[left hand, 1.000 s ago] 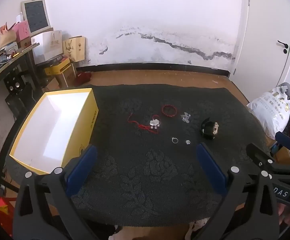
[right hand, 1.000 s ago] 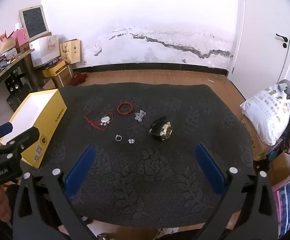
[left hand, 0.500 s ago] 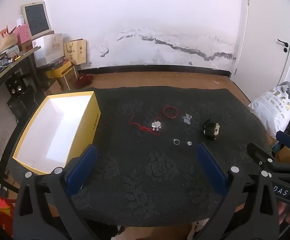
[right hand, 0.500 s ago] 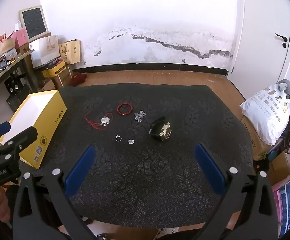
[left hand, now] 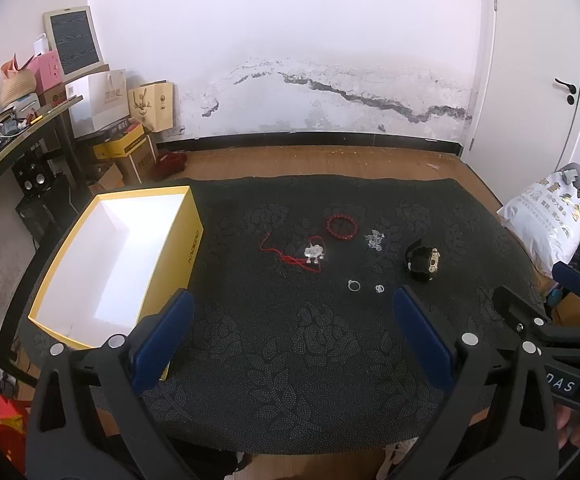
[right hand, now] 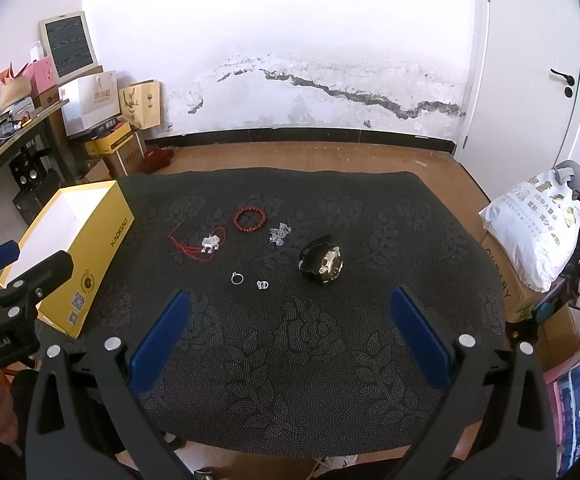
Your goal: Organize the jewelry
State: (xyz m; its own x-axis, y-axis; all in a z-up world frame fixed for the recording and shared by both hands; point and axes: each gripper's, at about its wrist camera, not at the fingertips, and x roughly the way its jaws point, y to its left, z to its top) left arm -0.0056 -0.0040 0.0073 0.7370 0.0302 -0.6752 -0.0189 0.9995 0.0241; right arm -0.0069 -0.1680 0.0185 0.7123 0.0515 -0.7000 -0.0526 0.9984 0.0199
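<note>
Jewelry lies scattered on the dark patterned cloth of the desk (left hand: pixel 290 360), all of it ahead of both claws and touched by neither. The left claw (left hand: pixel 290 336) hangs over the near part of the cloth with its blue pads spread wide apart, nothing between them; the right claw (right hand: pixel 288 334) is likewise agape and holds nothing. Straight beyond the left claw sit a red cord necklace with a silver pendant (left hand: pixel 309 254), a red bead bracelet (left hand: pixel 342 226) farther off, and a small clear crystal piece (left hand: pixel 373 239), too tiny to identify surely. Nearer the claws are a silver ring (left hand: pixel 353 285) and a smaller pale item, perhaps an earring (left hand: pixel 378 289). A black watch with a pale face (right hand: pixel 323 265) lies ahead of the right claw. The open yellow box (left hand: pixel 188 248), white inside, stands to the left of the left claw.
</note>
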